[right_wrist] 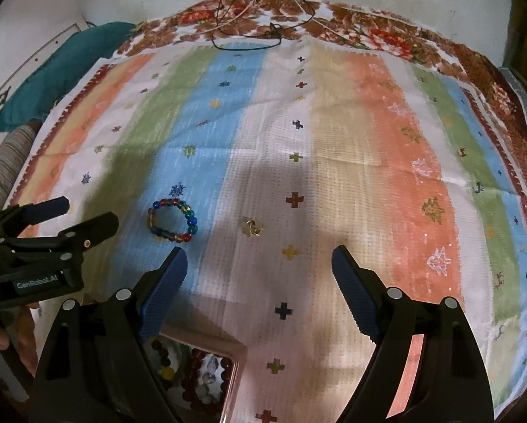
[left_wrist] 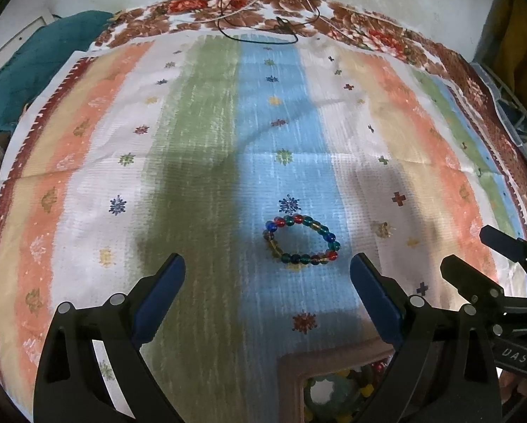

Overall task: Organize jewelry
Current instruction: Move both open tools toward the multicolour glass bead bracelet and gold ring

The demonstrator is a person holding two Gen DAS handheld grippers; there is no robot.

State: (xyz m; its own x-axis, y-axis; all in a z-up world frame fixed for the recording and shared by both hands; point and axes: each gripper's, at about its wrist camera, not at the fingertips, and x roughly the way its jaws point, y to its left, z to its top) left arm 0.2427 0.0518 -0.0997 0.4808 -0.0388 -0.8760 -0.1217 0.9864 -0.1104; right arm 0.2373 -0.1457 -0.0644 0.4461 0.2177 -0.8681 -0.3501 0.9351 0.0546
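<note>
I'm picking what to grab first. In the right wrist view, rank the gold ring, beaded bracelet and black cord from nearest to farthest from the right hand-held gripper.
1. Gold ring: just ahead of the open right hand-held gripper, on the white stripe.
2. Beaded bracelet: farther left, on the blue stripe.
3. Black cord: at the cloth's far edge.

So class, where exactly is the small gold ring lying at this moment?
In the right wrist view the gold ring lies on the white stripe of the striped cloth, right of the beaded bracelet and ahead of the open right claw.
</note>
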